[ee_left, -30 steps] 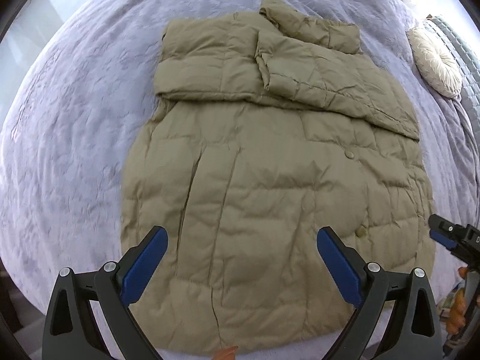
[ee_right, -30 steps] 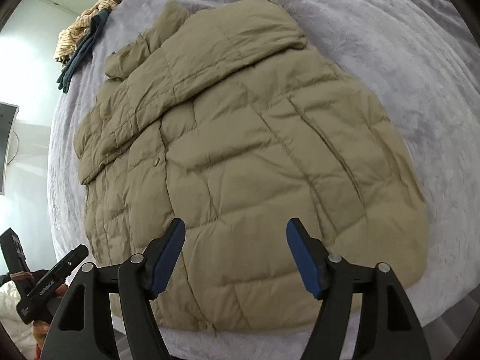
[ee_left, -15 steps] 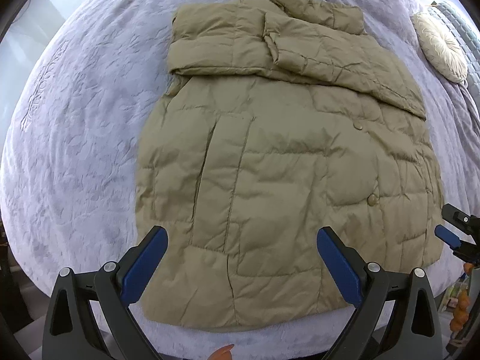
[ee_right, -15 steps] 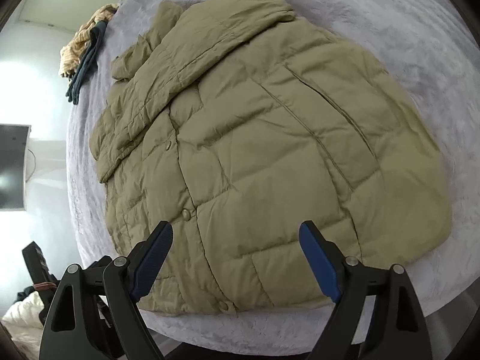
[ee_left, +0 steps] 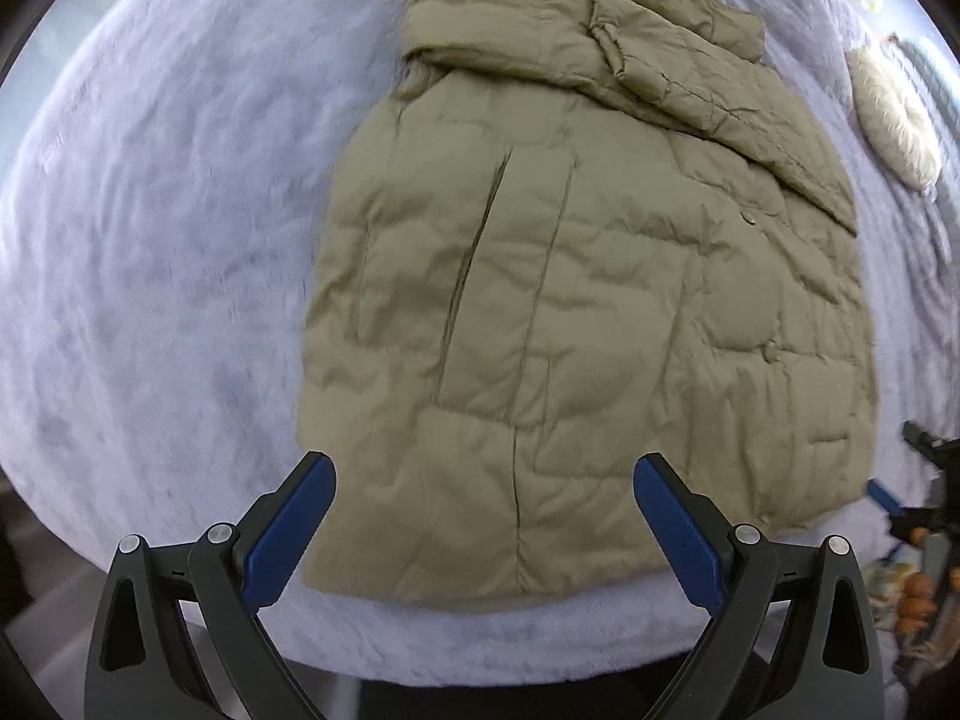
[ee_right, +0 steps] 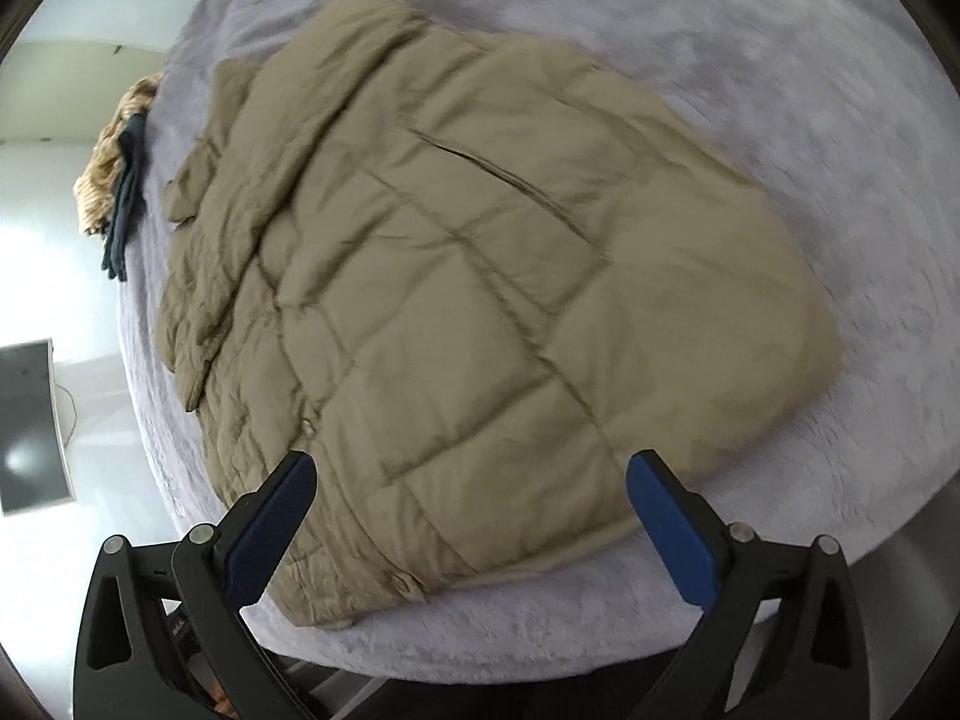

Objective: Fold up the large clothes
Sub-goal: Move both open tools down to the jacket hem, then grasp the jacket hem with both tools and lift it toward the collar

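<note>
A big khaki quilted puffer jacket (ee_left: 588,312) lies spread flat on the bed's pale lavender plush blanket (ee_left: 168,252), front side up, with both sleeves folded across the chest near the collar end and the hem closest to the cameras. The left tongs (ee_left: 485,516), black arms with blue pads, stand wide and hold nothing, hovering over the hem's left corner, with the jacket's long pocket seam running up the cloth just beyond them. The right tongs (ee_right: 471,510) have just been opening and now gape wide as well, nothing between the pads, poised above the hem on the snap-button side of the jacket (ee_right: 480,300). Neither pair touches the fabric as far as these views show. From the left wrist, a cream round tufted cushion (ee_left: 894,120) sits on the bed well off to the jacket's right, and the other tool peeks in at the right edge, blurred. From the right wrist, a heap of tan-patterned and dark teal clothing (ee_right: 117,180) rests at the far edge of the blanket (ee_right: 780,90), apart from the collar, and a dark flat screen (ee_right: 27,426) hangs on the white wall at the left.
</note>
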### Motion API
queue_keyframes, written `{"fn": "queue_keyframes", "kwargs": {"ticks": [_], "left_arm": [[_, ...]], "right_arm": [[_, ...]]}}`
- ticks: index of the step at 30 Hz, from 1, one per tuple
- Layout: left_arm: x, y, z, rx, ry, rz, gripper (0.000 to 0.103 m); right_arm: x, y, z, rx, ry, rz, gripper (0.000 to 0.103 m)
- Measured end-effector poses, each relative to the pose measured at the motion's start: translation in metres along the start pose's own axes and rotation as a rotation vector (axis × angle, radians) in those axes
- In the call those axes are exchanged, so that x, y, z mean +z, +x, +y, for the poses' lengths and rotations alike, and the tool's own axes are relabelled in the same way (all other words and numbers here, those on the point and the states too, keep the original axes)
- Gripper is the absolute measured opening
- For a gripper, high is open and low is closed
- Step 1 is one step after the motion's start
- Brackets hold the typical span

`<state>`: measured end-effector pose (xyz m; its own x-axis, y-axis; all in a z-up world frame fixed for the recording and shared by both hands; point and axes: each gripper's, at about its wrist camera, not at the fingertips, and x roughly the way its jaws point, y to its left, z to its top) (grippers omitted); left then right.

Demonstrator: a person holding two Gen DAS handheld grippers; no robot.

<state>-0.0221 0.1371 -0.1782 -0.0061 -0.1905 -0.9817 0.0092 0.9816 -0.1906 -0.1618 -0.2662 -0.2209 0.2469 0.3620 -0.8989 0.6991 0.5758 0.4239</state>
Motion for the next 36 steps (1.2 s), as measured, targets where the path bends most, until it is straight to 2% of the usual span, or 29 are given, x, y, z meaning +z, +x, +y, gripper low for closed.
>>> {"fn": "queue_keyframes", "kwargs": {"ticks": [4, 9, 14, 19, 25, 29, 32, 36], "left_arm": [[-0.013, 0.003, 0.022, -0.095, -0.067, 0.033, 0.100], [-0.033, 0.010, 0.037, -0.169, -0.097, 0.077, 0.100], [-0.050, 0.028, 0.048, -0.208, -0.104, 0.136, 0.100], [-0.062, 0.047, 0.047, -0.229, -0.116, 0.183, 0.100], [-0.071, 0.075, 0.038, -0.293, -0.143, 0.256, 0.100], [-0.067, 0.085, 0.031, -0.308, -0.161, 0.245, 0.100], [-0.060, 0.087, 0.027, -0.360, -0.215, 0.217, 0.100], [-0.053, 0.090, 0.021, -0.387, -0.262, 0.194, 0.100]], "right_arm": [[-0.004, 0.001, -0.026, -0.002, 0.066, 0.034, 0.103], [-0.007, 0.004, -0.063, 0.055, 0.206, 0.043, 0.103], [-0.010, 0.012, -0.089, 0.121, 0.297, 0.056, 0.101], [-0.011, 0.024, -0.095, 0.155, 0.318, 0.082, 0.100], [-0.007, 0.035, -0.099, 0.154, 0.311, 0.113, 0.100], [-0.006, 0.041, -0.101, 0.163, 0.316, 0.117, 0.100], [-0.005, 0.045, -0.105, 0.172, 0.334, 0.119, 0.100], [-0.002, 0.049, -0.107, 0.208, 0.347, 0.109, 0.100]]}}
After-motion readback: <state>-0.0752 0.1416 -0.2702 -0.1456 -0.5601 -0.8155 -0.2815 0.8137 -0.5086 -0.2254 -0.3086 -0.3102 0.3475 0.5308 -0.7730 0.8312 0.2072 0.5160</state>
